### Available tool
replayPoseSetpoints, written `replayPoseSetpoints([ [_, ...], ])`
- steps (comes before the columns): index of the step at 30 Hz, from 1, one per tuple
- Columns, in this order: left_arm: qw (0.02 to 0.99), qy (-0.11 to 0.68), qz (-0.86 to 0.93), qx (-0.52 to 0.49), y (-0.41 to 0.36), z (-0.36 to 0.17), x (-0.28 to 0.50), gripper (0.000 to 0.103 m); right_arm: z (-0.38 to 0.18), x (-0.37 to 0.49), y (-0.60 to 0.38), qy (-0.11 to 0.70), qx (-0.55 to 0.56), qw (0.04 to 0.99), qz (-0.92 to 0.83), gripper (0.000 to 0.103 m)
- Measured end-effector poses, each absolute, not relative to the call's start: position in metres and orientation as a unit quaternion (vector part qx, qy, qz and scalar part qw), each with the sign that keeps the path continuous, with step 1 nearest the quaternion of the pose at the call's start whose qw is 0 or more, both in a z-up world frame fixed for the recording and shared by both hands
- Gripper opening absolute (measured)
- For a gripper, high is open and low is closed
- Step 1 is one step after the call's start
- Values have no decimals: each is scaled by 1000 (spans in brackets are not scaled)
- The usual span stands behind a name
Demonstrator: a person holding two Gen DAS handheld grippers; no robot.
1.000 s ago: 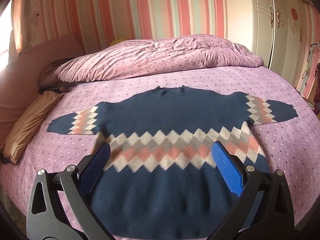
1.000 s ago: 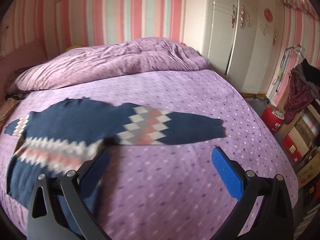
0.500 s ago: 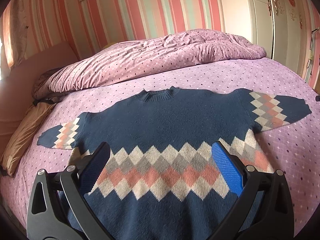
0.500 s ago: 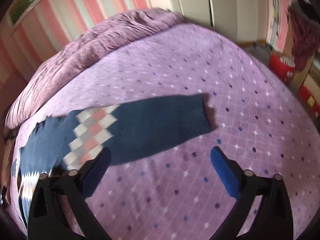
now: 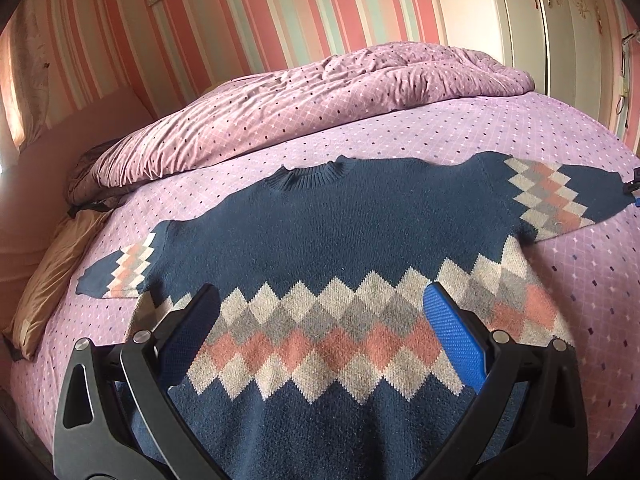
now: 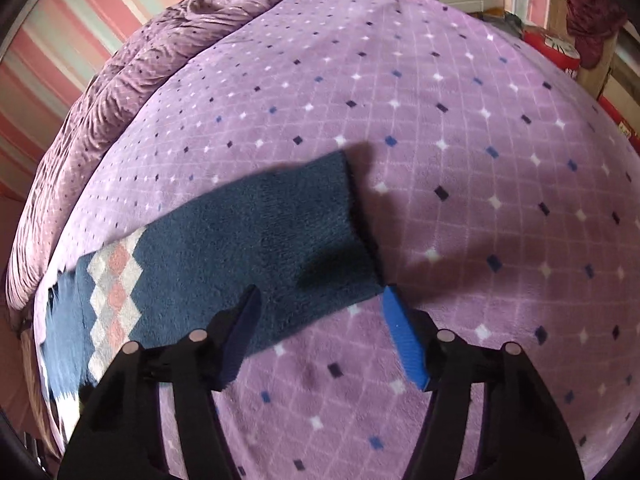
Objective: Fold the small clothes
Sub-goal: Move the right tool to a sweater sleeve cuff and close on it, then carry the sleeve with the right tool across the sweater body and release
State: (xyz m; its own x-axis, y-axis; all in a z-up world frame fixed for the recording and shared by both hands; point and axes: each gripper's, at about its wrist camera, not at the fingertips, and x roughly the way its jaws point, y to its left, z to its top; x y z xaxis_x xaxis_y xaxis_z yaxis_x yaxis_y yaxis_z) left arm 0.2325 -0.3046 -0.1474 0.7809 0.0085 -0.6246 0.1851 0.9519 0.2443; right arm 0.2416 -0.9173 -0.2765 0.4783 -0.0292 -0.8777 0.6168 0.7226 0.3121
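A navy knitted sweater with a pink, grey and cream diamond band [image 5: 340, 240] lies flat, front up, on the purple diamond-dotted bedspread [image 5: 460, 132] of the bed, both sleeves stretched outward and bare bedspread showing past each cuff and above the collar. The left hand-held gripper [image 5: 320, 336] hovers over the sweater's chest band with its blue-padded fingers spread wide and nothing between them. The right hand-held gripper [image 6: 320, 320] sits low over the right sleeve's cuff [image 6: 320, 232], jaws apart at a narrower gap, one finger over the sleeve and the other just past the cuff's corner; whether either pad touches the knit cannot be told. Half a second ago the right gripper stood farther back from the cuff with its fingers wider, and the left camera was slightly farther from the sweater. A rumpled purple quilt [image 5: 320, 96] is heaped along the far side of the bed, and a tan pillow [image 5: 56, 276] lies at its left edge. The sweater's hem is hidden behind the left gripper's frame, and the body is blurred in the right view
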Motion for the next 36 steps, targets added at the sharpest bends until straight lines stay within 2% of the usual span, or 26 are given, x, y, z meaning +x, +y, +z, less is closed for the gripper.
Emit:
replayPoseSetpoints([
  [5,933,326,-47,147,-305,-147,232,100,-286,237,-925,444,363,792,-208,64],
  [7,933,324,-47,149,-304,-148,232,100,-286,235,-923,445,365,788,-221,54],
  [18,932,324,-42,158,-298,-151,224,100,-290,242,-923,427,378,789,-228,53],
  [21,932,323,-40,161,-296,-151,225,100,-289,248,-923,429,365,793,-231,16],
  [29,933,322,-39,159,-292,-148,226,100,-265,256,-911,431,314,817,-220,14],
  [36,936,320,-33,145,-275,-138,226,100,-197,276,-859,407,258,859,-172,13],
])
